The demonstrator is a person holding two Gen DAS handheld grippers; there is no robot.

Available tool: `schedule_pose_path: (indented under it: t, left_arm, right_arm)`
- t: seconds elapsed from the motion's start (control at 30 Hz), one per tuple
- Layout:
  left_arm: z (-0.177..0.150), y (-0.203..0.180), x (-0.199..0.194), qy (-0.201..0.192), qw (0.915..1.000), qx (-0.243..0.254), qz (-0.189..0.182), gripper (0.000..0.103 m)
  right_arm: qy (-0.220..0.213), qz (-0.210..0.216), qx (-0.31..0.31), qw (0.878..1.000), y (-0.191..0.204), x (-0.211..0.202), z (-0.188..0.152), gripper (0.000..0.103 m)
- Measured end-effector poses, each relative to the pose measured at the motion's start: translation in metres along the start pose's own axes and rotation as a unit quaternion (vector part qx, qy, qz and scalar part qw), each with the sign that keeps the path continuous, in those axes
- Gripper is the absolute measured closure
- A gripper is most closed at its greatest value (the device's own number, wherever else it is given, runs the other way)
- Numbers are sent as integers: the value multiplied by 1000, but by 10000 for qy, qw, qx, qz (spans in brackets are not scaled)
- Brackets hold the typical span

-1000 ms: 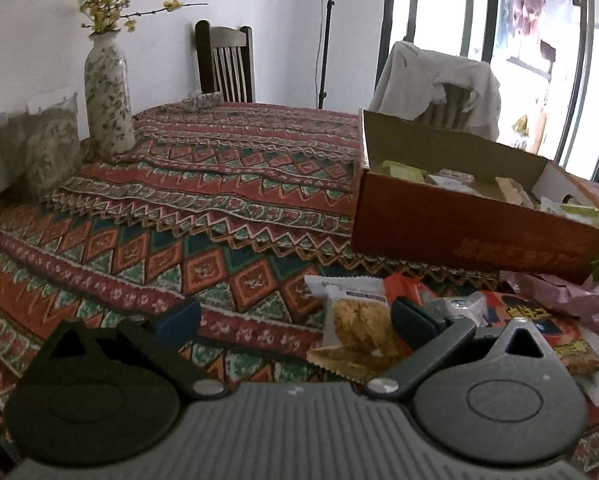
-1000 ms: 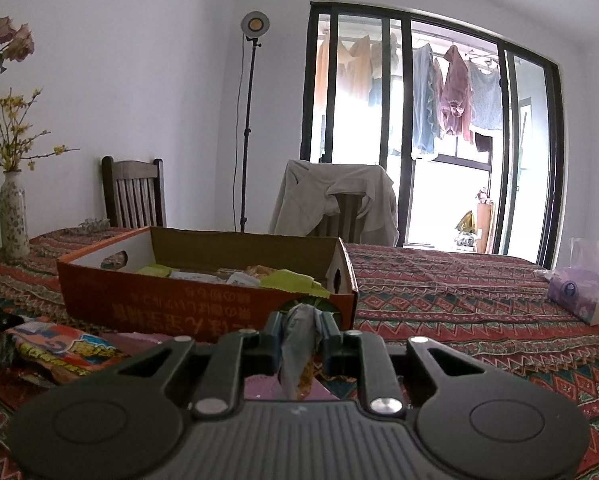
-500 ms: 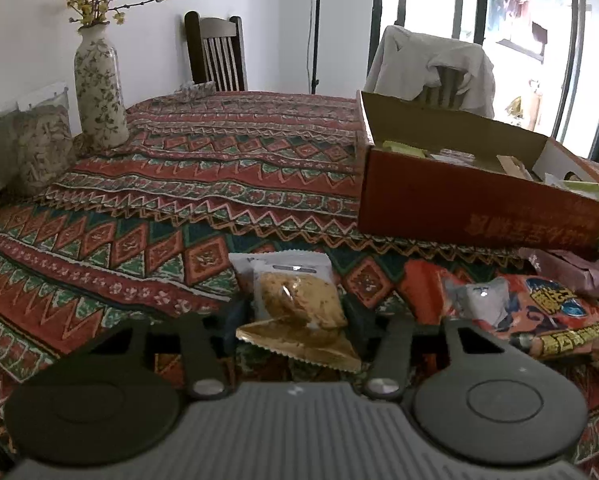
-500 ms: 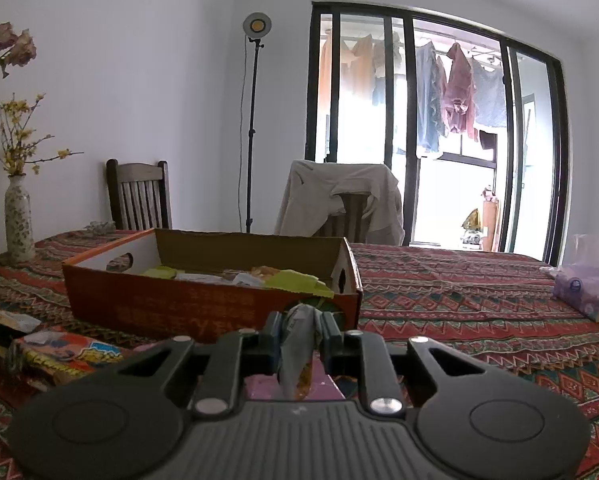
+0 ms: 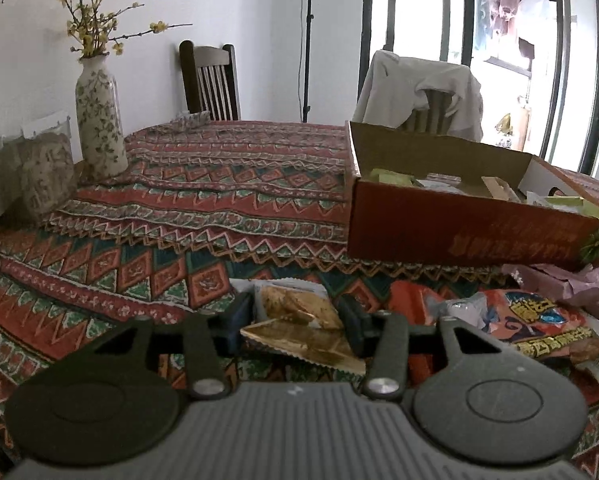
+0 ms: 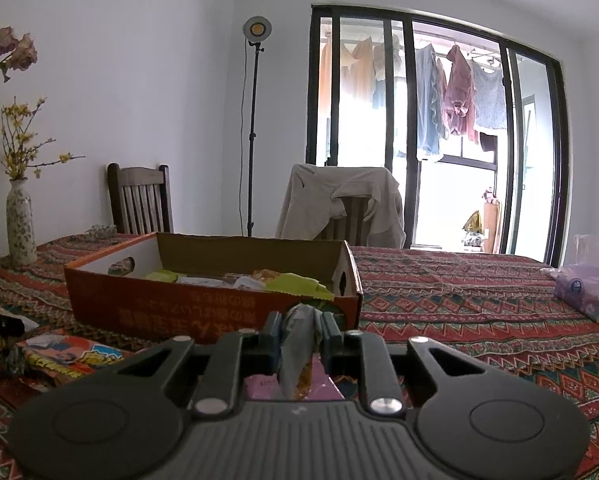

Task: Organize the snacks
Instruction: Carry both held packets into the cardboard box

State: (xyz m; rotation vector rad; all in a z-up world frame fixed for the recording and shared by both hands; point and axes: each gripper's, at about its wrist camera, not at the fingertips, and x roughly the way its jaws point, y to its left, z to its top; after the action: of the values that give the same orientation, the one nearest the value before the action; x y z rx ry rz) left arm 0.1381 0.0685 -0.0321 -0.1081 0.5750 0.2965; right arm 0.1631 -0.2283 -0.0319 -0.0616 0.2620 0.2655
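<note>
Lower centre of left view: left gripper point(image 5: 295, 322) clamped on biscuit packet point(image 5: 299, 326), wide open a second ago. Right gripper point(image 6: 299, 340) pinches crumpled wrapper point(image 6: 299, 344) before cardboard box point(image 6: 203, 308), unchanged.

Left gripper point(image 5: 295, 320) low centre of frame, jaws clamped on packet. Right gripper point(image 6: 301, 338) level, jaws pinched narrow.

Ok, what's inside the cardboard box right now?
The cardboard box holds yellow-green packets and pale wrappers. Its near wall hides the floor and anything lower.
</note>
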Motion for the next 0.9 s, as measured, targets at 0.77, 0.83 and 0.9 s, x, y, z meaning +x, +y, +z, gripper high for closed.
schedule_pose_path:
  t: [0.77, 0.83, 0.9]
  left_arm:
    - [35, -21, -39, -801, 9951, 22, -581, 54]
    - [41, -26, -40, -877, 9940, 57, -645, 54]
    - [48, -32, -39, -946, 9929, 89, -718, 54]
  right_arm:
    - [-407, 180, -180, 9988, 7, -15, 10, 84]
    - [-496, 215, -279, 9981, 9, -14, 19, 84]
    - [-575, 258, -354, 9974, 11, -11, 29, 84]
